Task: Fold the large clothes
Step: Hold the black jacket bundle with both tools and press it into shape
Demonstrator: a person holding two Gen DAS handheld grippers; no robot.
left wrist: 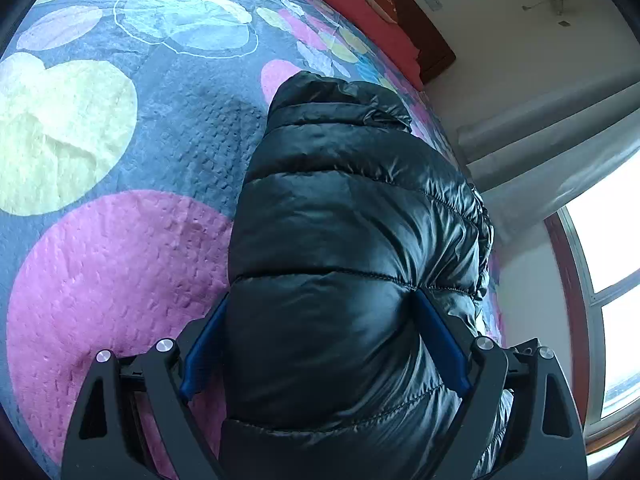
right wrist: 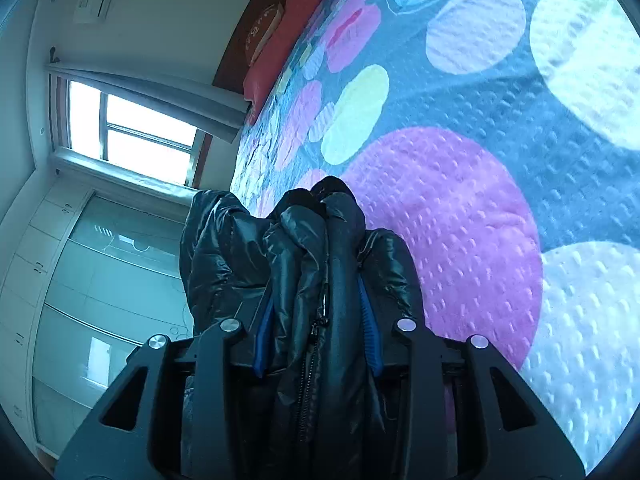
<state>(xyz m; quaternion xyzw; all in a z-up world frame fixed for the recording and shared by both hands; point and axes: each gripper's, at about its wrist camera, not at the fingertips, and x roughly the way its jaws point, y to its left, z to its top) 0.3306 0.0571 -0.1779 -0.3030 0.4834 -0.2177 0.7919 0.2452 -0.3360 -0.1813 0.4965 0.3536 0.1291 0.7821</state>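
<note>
Left tool (left wrist: 320, 344): both blue pads pressed into a thick quilted fold of the black puffer jacket (left wrist: 352, 216), clamped wide around it.
Right tool (right wrist: 316, 328): closed on bunched jacket layers and the zipper (right wrist: 316, 344) edge.
Jacket: runs toward 12 o'clock over the bed's spotted quilt (left wrist: 120, 128).
Red pillow (left wrist: 360, 8): at 1 o'clock.
Window (right wrist: 136, 128): at 10 o'clock.

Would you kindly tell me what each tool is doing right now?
Left tool: shut on the black puffer jacket.
Right tool: shut on the same jacket's bunched zipper edge.
</note>
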